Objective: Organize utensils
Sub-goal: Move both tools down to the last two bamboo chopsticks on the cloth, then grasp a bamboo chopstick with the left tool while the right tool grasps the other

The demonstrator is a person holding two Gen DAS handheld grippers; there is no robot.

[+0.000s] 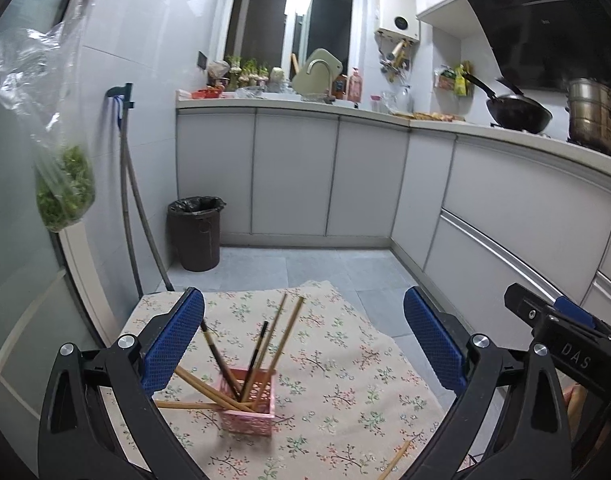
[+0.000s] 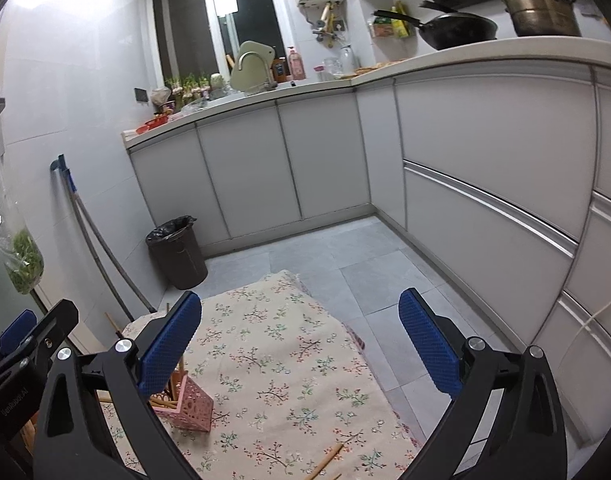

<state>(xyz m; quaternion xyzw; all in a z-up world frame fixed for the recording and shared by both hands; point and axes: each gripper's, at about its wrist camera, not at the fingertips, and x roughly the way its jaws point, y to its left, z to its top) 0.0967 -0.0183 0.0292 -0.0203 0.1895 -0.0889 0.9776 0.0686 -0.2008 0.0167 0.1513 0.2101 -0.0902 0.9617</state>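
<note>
Grippers: left gripper (image 1: 304, 344) and right gripper (image 2: 299, 344) both spread wide, holding nothing.
Pink basket (image 1: 247, 408): holds chopsticks (image 1: 281, 336), leaning.
Loose chopstick (image 2: 325, 462): near edge of floral cloth (image 2: 281, 344).

Left wrist view: low over floral-cloth worktop (image 1: 345, 360), facing forward along own blue fingers (image 1: 173, 344) toward cabinets and window (image 1: 293, 12). Pink basket (image 1: 247, 404) close, near centre bottom. Right gripper (image 1: 561, 336) intrudes at right edge.

Right wrist view: same height, set to right, tilted slightly, same facing. Pink basket (image 2: 185, 404) pushed to lower left, partly behind left finger. Left gripper (image 2: 25, 344) at left edge.

Shared: worktop, basket, loose chopstick (image 2: 325, 464) at near edge, bin (image 2: 177, 252), cabinets, window, wok (image 2: 457, 28), steel pot (image 2: 541, 0).
</note>
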